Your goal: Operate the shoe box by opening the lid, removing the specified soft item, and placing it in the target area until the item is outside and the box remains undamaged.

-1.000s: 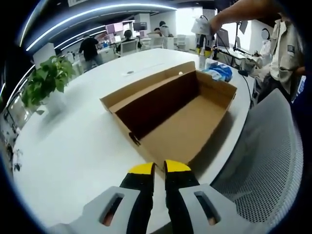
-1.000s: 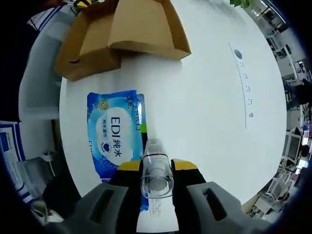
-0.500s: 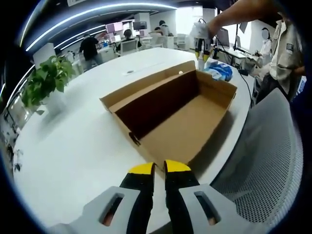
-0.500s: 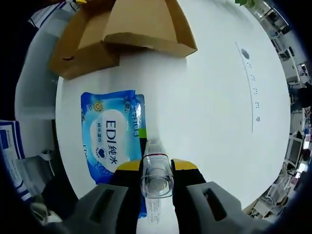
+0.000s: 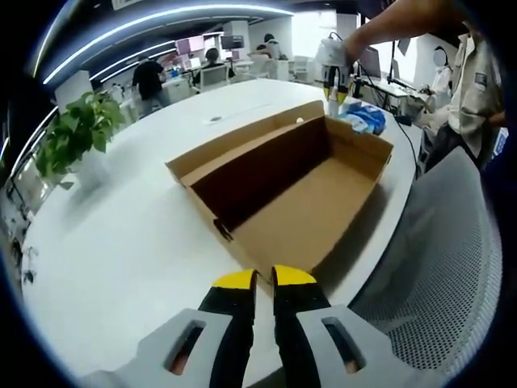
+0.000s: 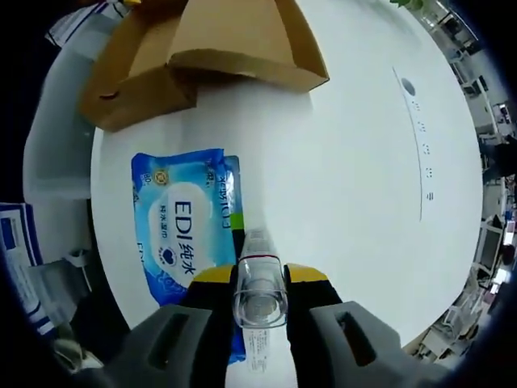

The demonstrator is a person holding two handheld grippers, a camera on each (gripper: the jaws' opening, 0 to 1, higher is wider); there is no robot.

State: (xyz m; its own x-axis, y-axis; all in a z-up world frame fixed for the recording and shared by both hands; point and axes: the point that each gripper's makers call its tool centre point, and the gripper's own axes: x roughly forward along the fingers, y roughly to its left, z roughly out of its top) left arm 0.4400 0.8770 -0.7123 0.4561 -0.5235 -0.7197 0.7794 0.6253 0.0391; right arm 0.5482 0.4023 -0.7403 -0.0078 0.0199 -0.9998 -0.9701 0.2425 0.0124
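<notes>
The brown cardboard shoe box (image 5: 299, 202) lies open on the white table, its inside bare and its lid (image 5: 242, 141) folded back. My left gripper (image 5: 265, 279) is shut with nothing in it, just short of the box's near end. My right gripper (image 6: 260, 273) is shut on a clear plastic tube (image 6: 258, 291), hovering above a blue pack of wet wipes (image 6: 187, 226) that lies flat beside the box (image 6: 202, 48). In the left gripper view the right gripper (image 5: 334, 77) hangs over the wipes pack (image 5: 363, 119) past the box's far end.
A white mesh chair (image 5: 436, 267) stands against the table edge by the box. A potted plant (image 5: 77, 129) sits at the far left of the round table (image 5: 121, 234). People (image 5: 149, 81) work at desks behind. A strip of sockets (image 6: 420, 145) runs across the tabletop.
The right gripper with the tube has drifted a little over the wipes pack. The left gripper and the box have stayed still.
</notes>
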